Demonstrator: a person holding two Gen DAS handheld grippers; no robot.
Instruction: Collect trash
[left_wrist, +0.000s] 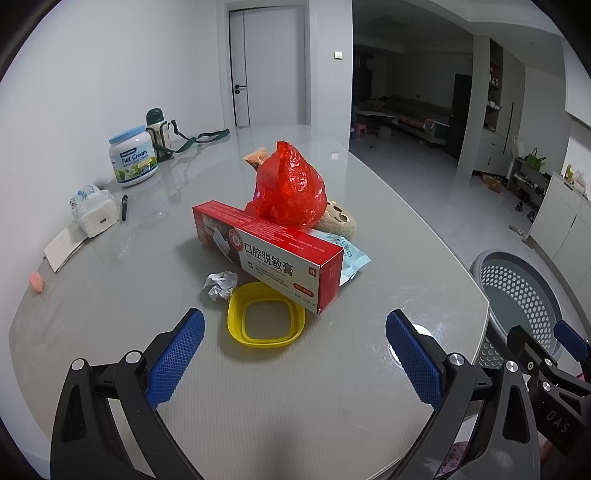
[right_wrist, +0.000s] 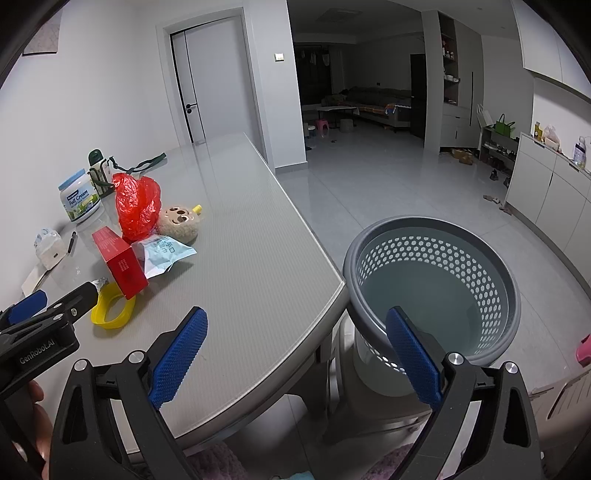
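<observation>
Because the trash is piled in one loose heap at the centre of the left wrist frame, a careless grasp could bring the whole stack down. The red box (left_wrist: 271, 254) lies tilted, one end resting on the yellow ring (left_wrist: 266, 319) and the other under the red plastic bag (left_wrist: 290, 188); if the box is pulled first, the bag may be tipped off and the blue wrapper (left_wrist: 352, 258) beneath may be dragged along. The crumpled paper (left_wrist: 221, 283), just beside the ring at lower centre, is light and could be flicked away by a finger rather than caught. The plush toy (left_wrist: 341, 221) touches the heap and could be swept up by mistake, as could things at the upper left that are probably not trash: the milk powder tub (left_wrist: 133, 155), the bottle (left_wrist: 159, 127) and the tissue pack (left_wrist: 94, 210). A drop short of the basket (right_wrist: 436, 284) is also possible, since it stands off the table (right_wrist: 251, 280), below the edge.

The left gripper (left_wrist: 295, 356) is held wide open and empty, low in its frame, just short of the ring. The right gripper (right_wrist: 295, 354) is likewise spread and empty, one finger over the table corner and the other over the basket rim.

Only in the right wrist view is the inside of the basket shown, and nothing is seen in it; there the box is seen end-on. Only in the left wrist view are the box's printed face, the whole ring, the paper and a small pink object (left_wrist: 37, 281) at the left table edge seen clearly.
</observation>
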